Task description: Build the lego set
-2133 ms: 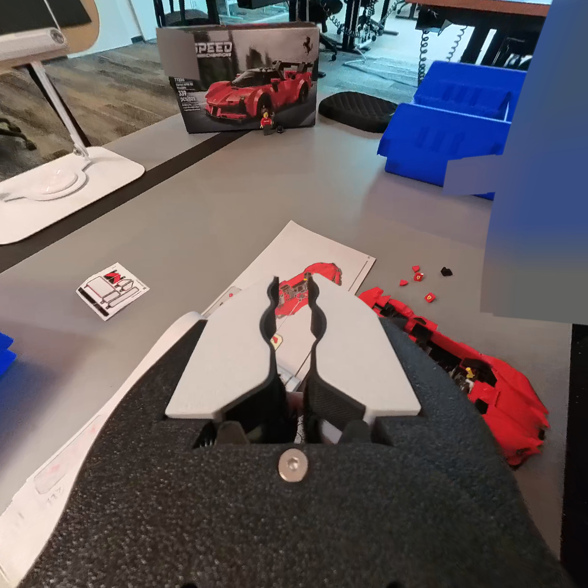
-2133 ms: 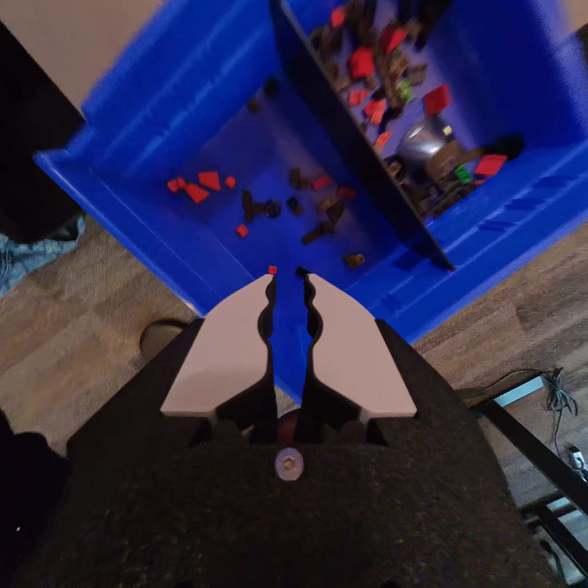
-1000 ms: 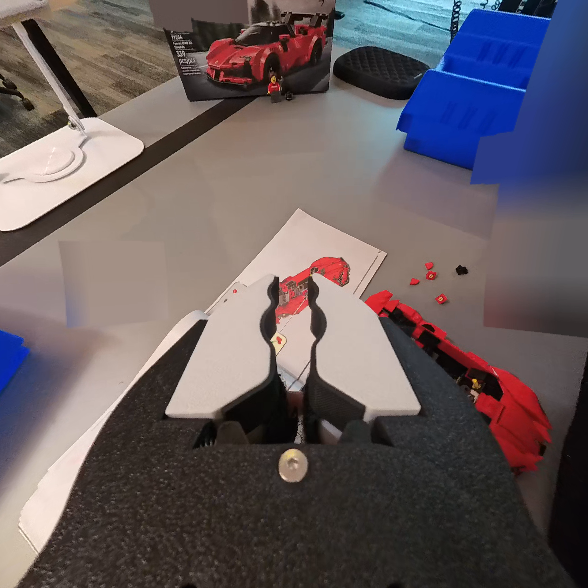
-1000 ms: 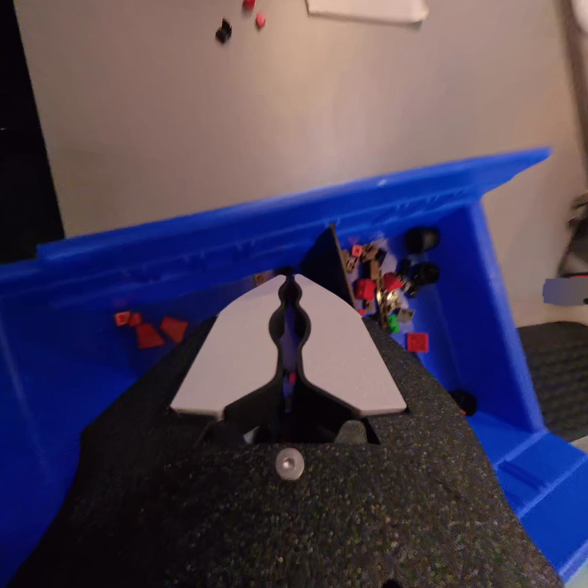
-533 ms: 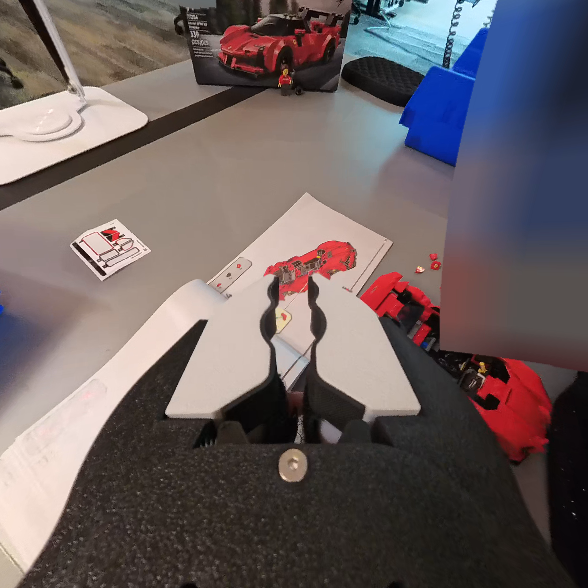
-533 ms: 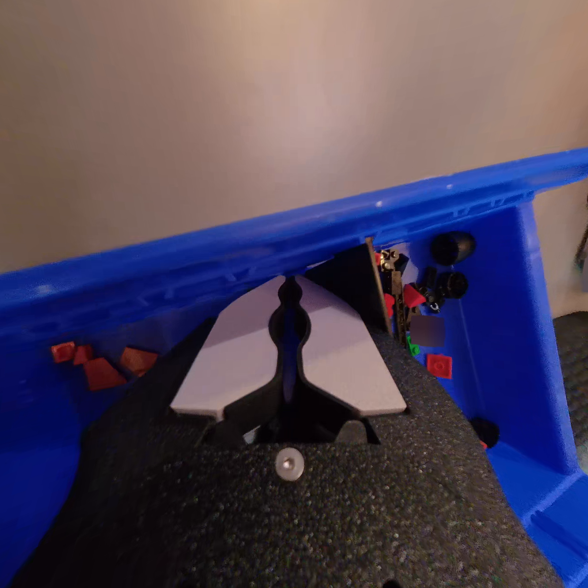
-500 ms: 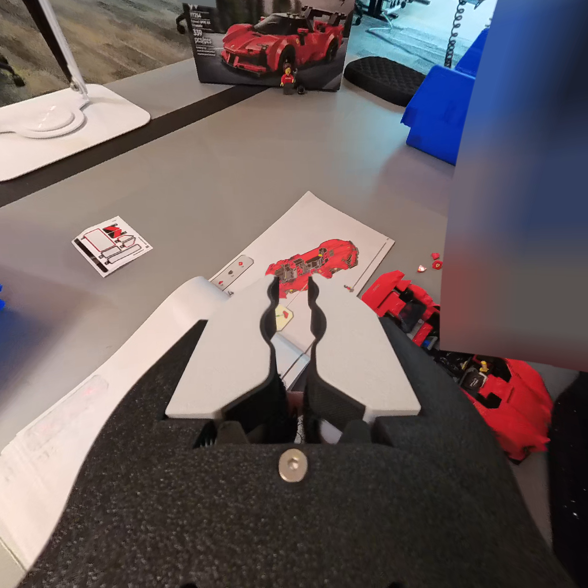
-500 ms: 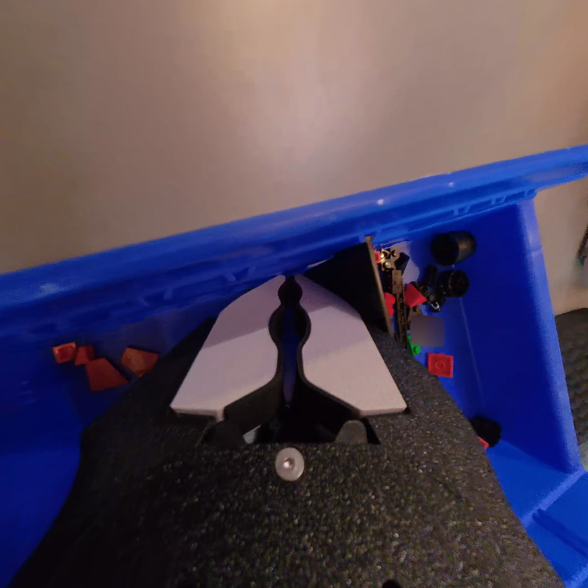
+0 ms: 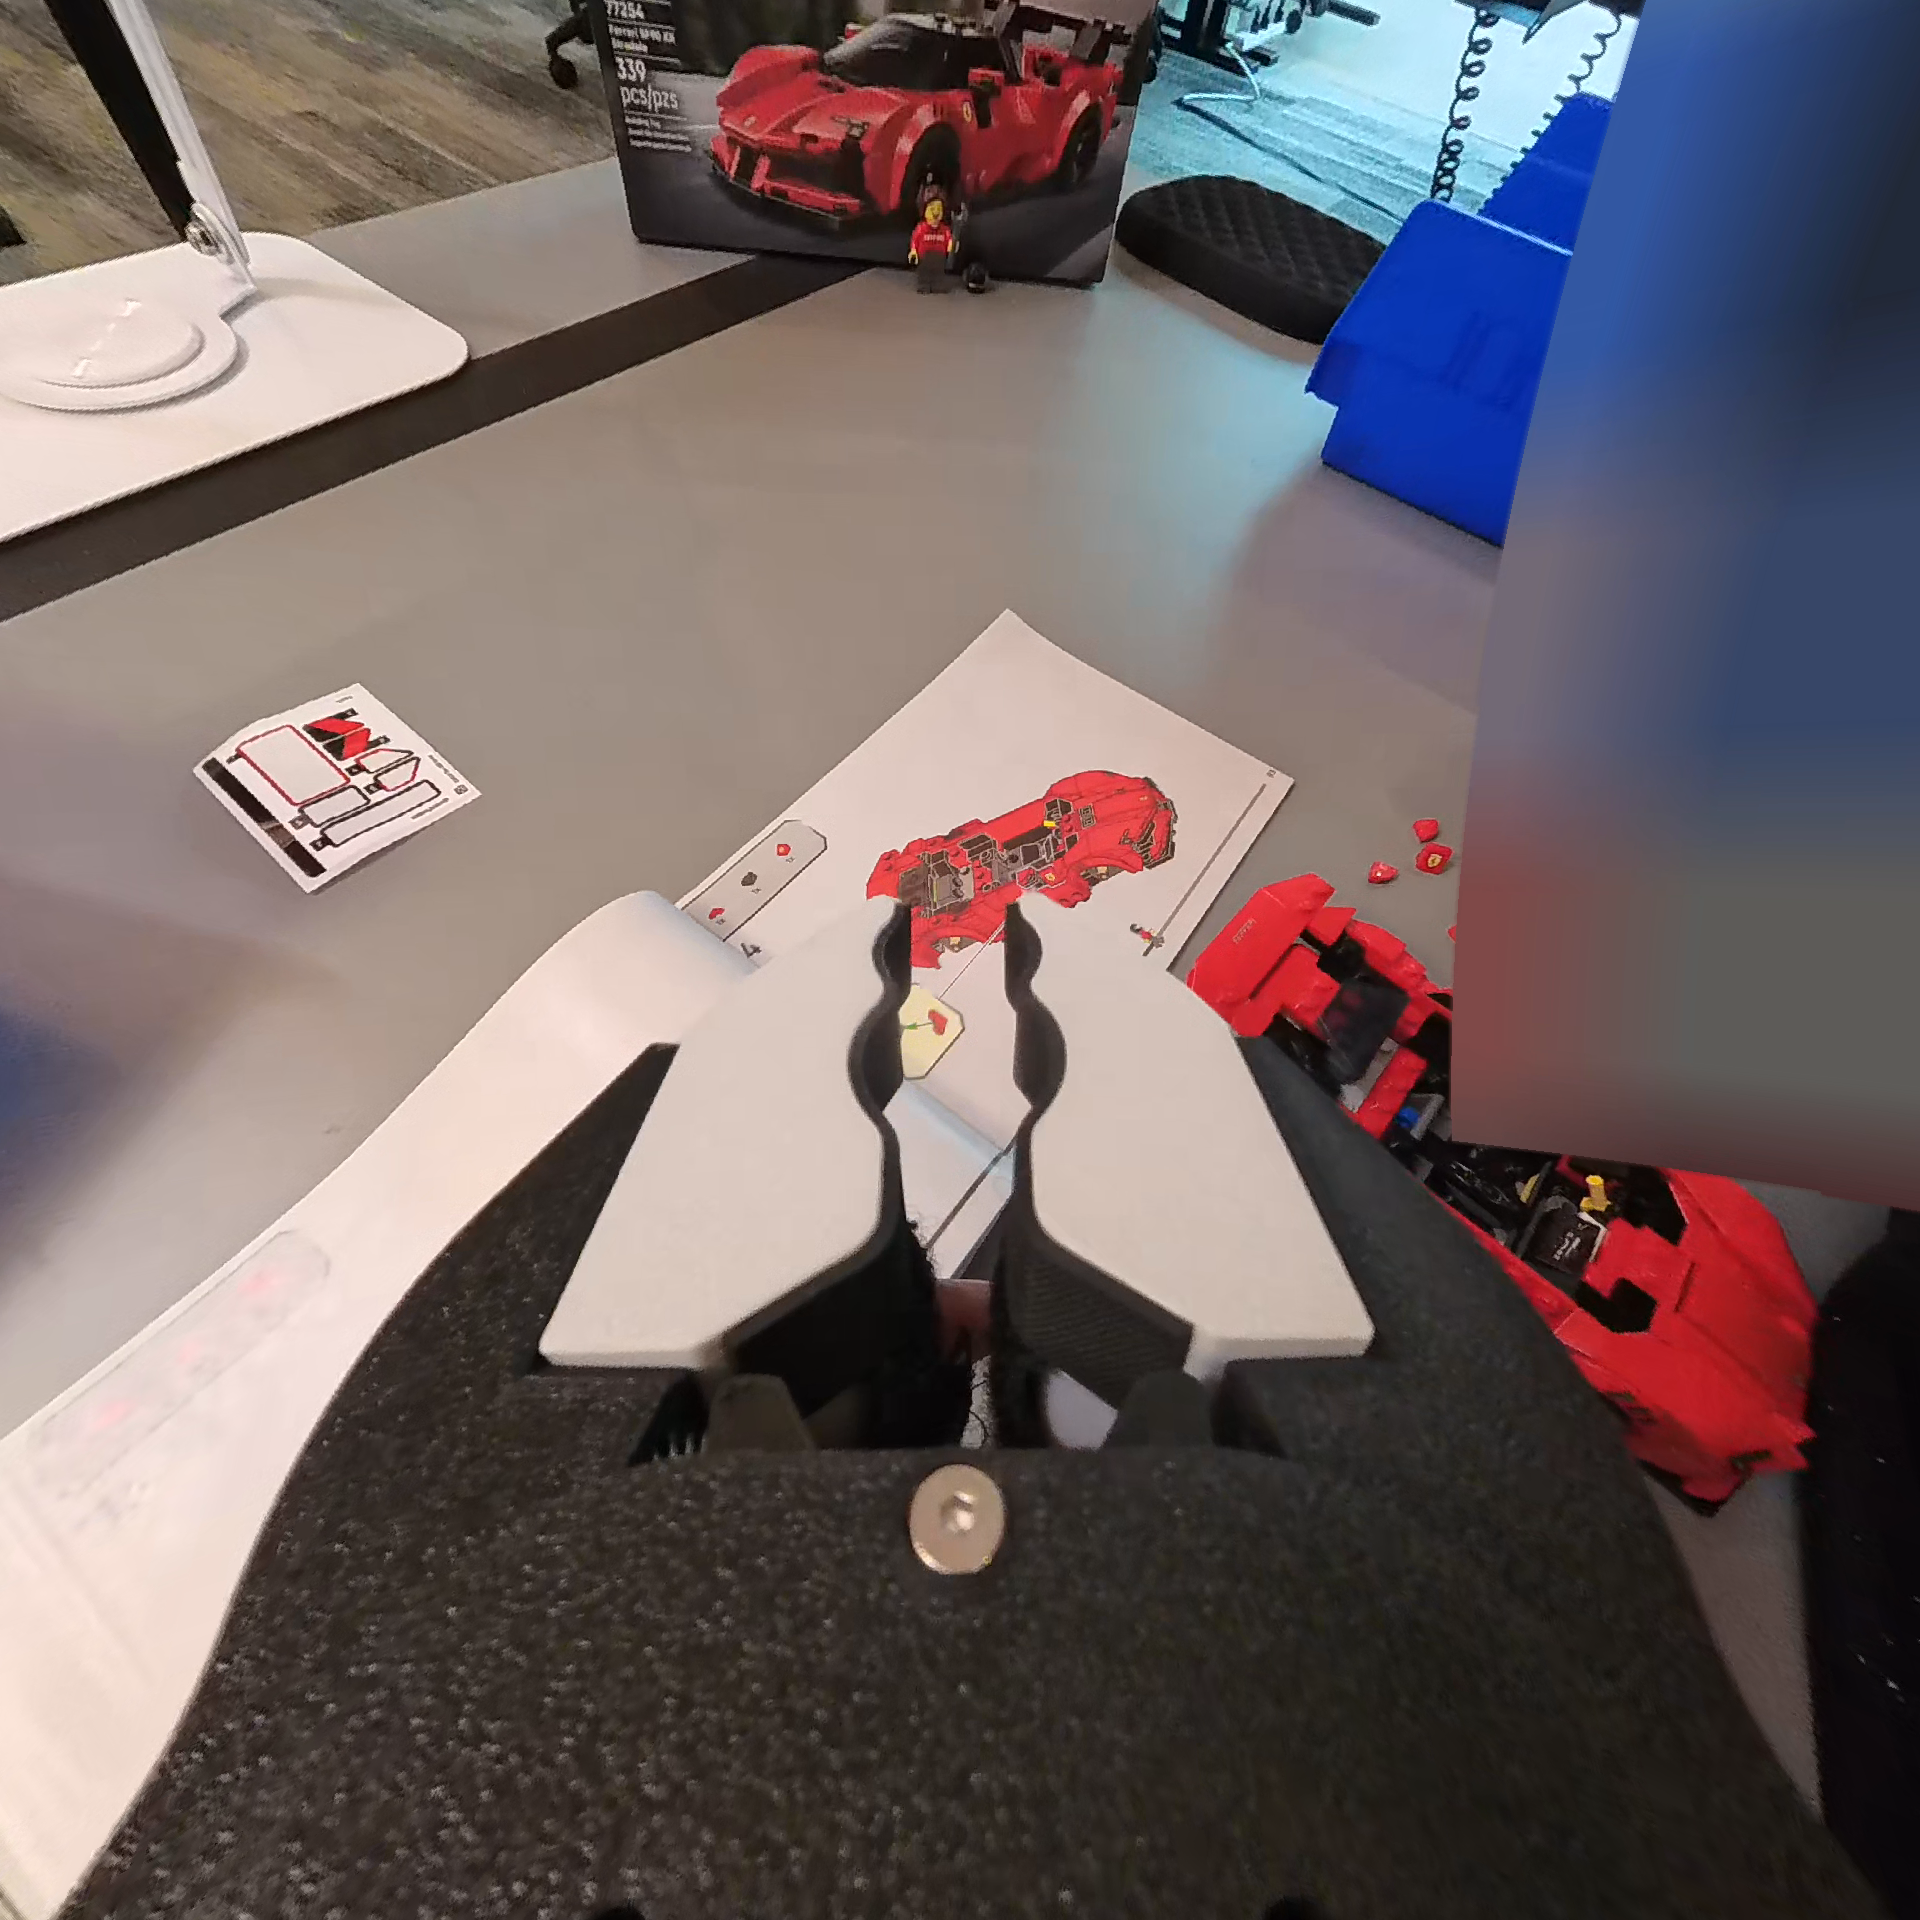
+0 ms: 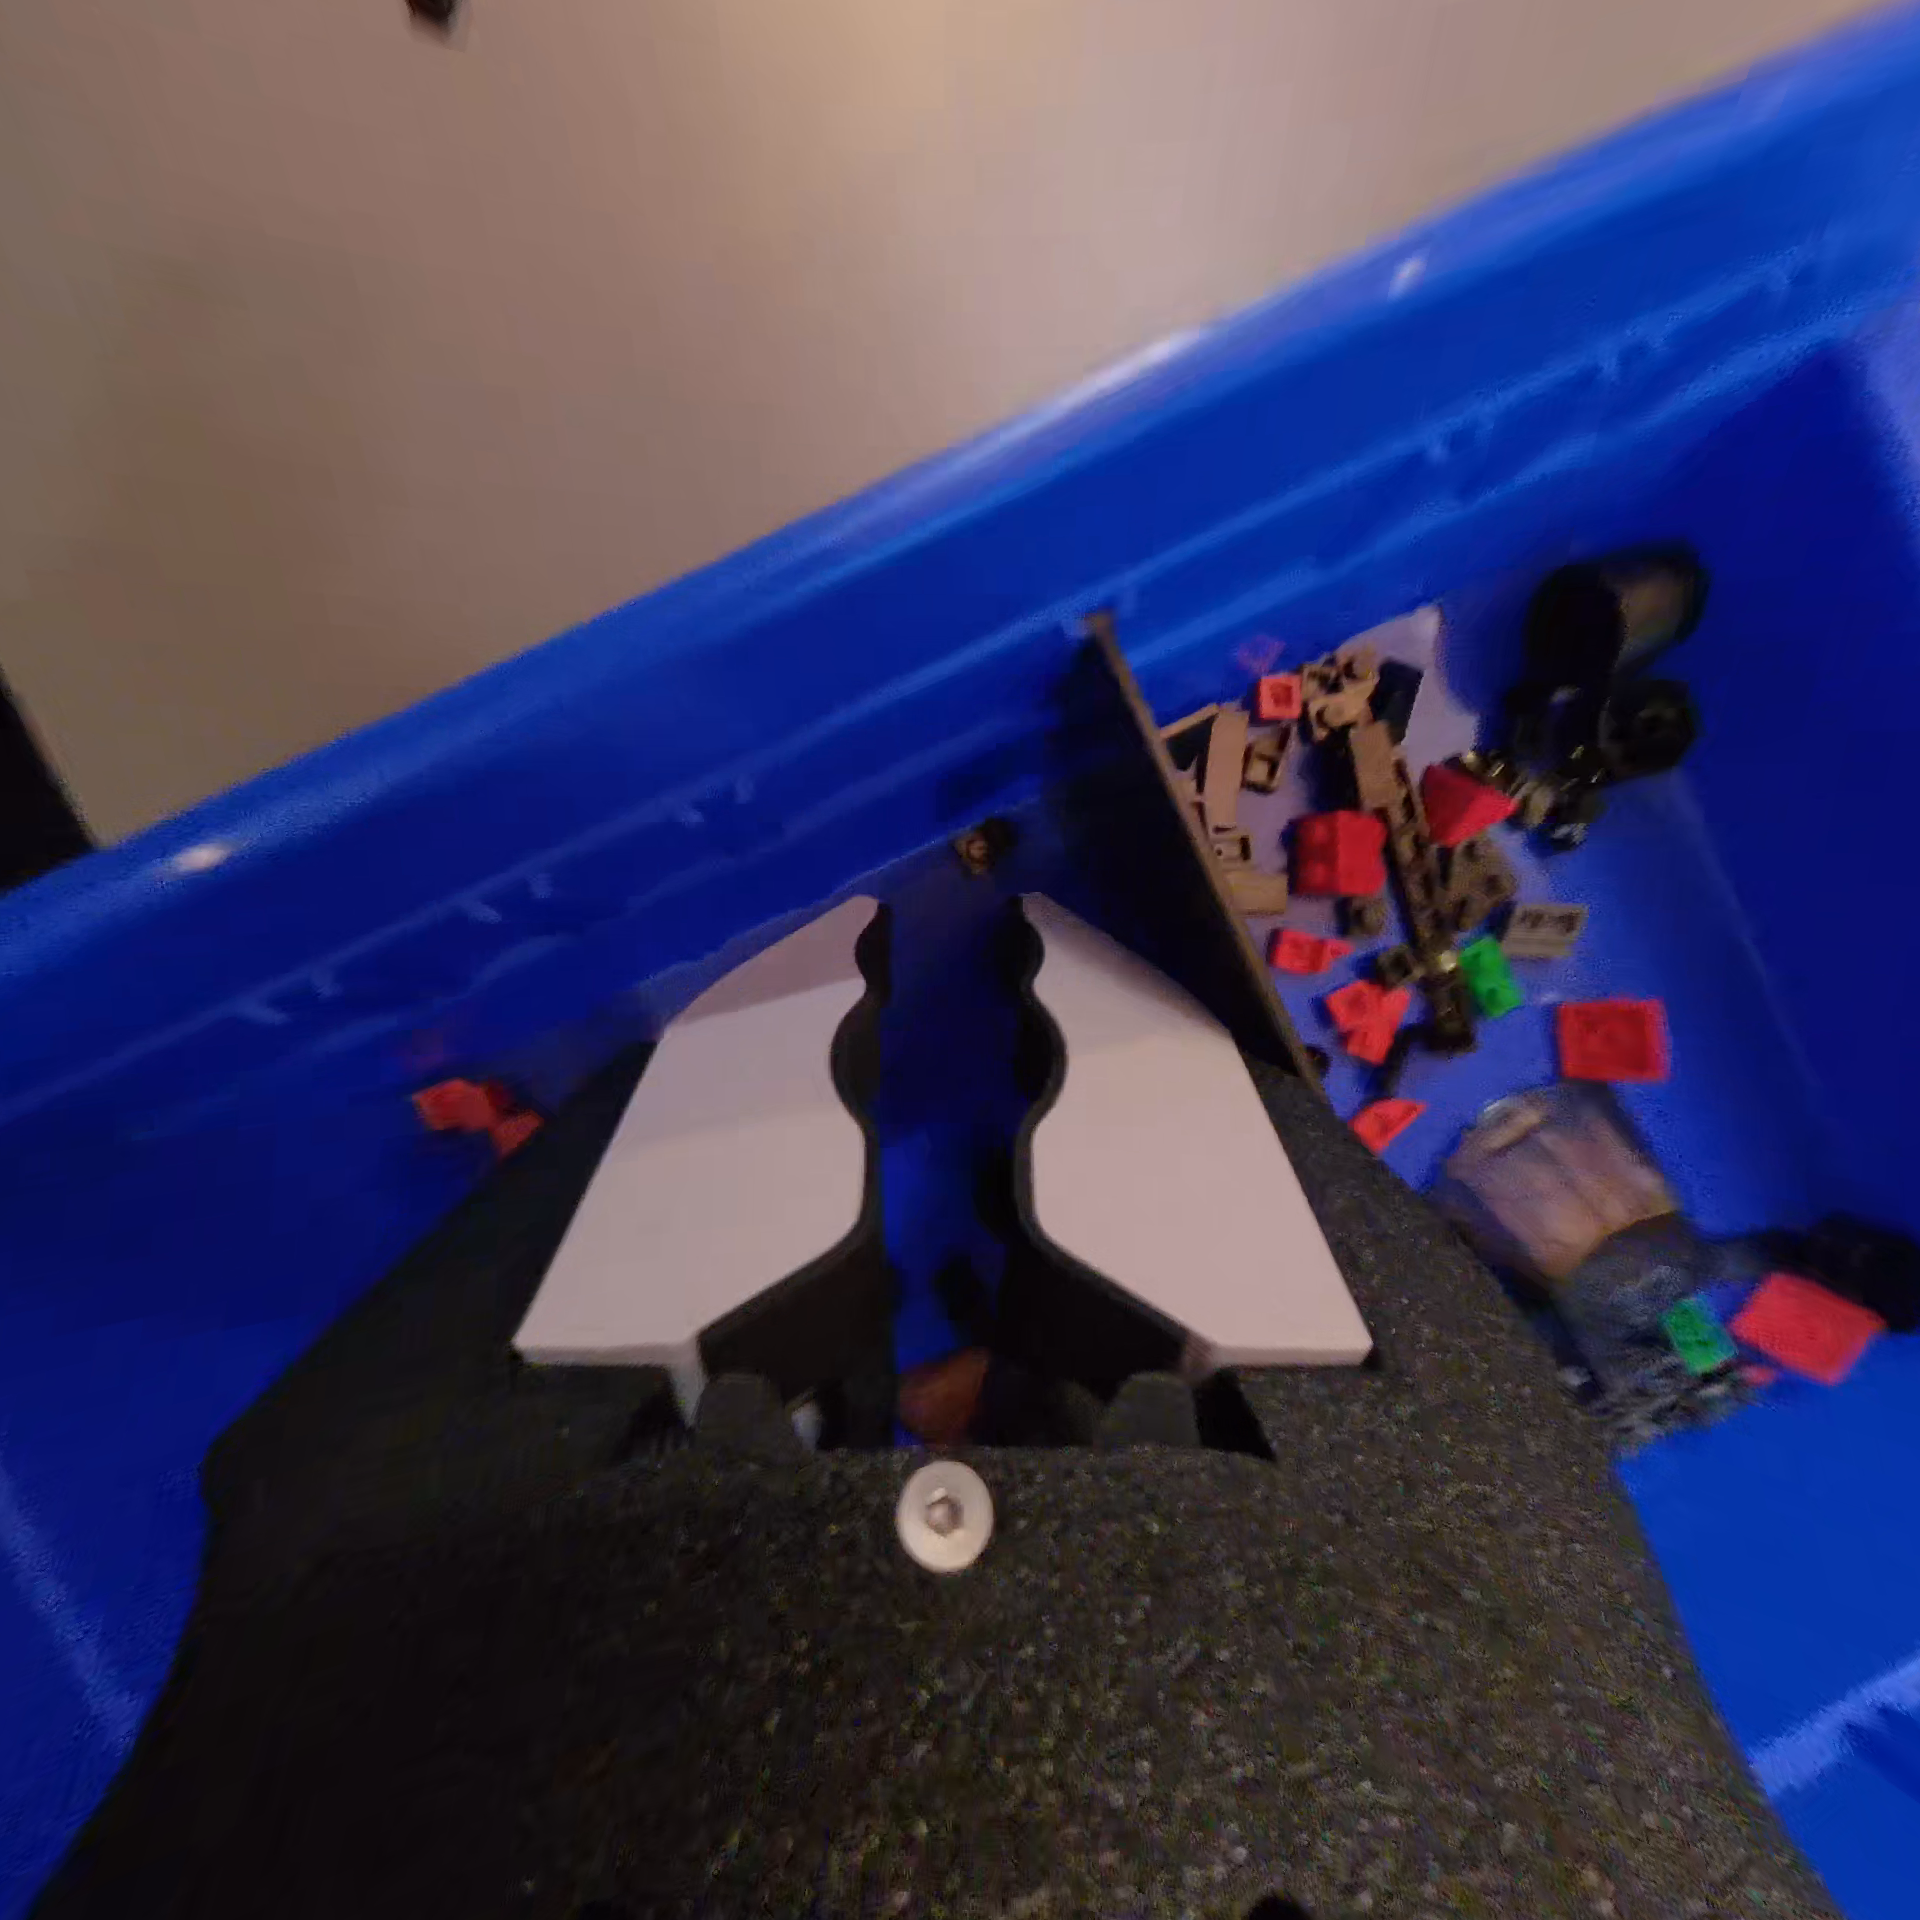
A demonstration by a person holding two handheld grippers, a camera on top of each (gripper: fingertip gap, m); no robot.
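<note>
Where shut before, right gripper (image 10: 948, 914) fingers (image 10: 748, 1132) apart.

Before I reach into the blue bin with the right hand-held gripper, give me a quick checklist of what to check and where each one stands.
1. Right hand-held gripper open: ok, a clear gap shows between its jaws.
2. Nothing held between them: ok, only blue bin wall shows in the gap.
3. Over the left compartment: ok, the black divider sits to its right.
4. Pieces within reach there: cannot tell, the gripper body hides most of that floor; a few red pieces show at left.
5. Left hand-held gripper free: ok, open over the instruction booklet.
6. Partly built red car on the table: ok.
</note>
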